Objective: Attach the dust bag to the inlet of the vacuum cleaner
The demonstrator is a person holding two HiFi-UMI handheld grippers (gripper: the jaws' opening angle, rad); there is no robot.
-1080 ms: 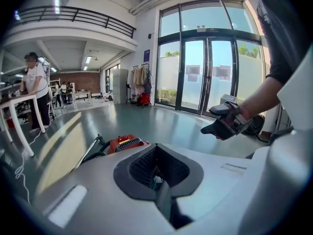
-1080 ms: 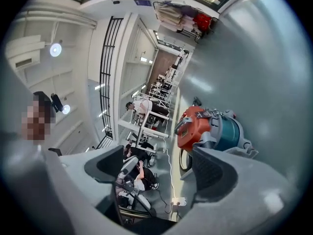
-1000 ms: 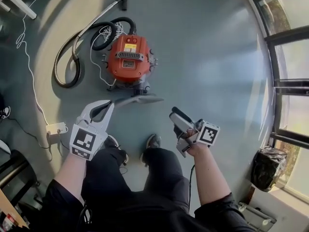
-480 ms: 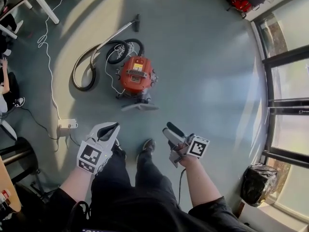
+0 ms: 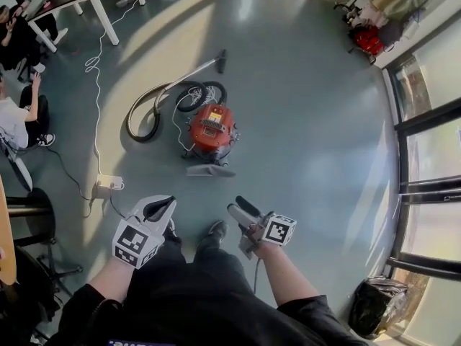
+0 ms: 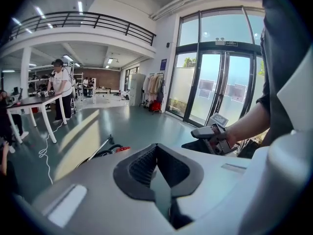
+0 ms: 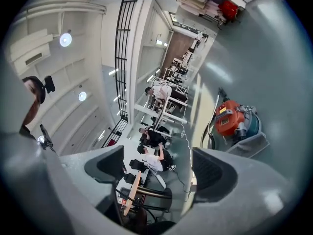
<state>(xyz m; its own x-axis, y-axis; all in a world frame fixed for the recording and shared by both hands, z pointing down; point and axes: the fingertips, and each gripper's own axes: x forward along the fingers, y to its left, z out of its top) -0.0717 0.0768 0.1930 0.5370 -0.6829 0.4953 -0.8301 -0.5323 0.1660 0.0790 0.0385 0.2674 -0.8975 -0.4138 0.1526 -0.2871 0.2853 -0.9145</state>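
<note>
- Left gripper, a white two-jaw claw with a black-and-white marker cube, has its dark ribbed pads pressed together with nothing between them. It is held low, above the person's left leg.
- Right gripper, the matching white claw, is spread wide and empty. Its own view shows only far-off desks and floor in the gap between its jaws.
- Orange-red round canister vacuum cleaner stands on the glossy grey-green floor, ahead of both grippers and well apart from them.
- Flat grey piece lies on the floor, touching the vacuum cleaner's near side. Whether it is the dust bag or a lid cannot be told.
- Dark corrugated hose loops on the floor beside the vacuum cleaner, and a slim wand runs from it to a dark floor nozzle.
- White power strip lies on the floor near the left gripper. A thin white cable trails from it towards a white-legged table.
- Black bin bag sits by the glass doors, well away from the vacuum cleaner.
</note>
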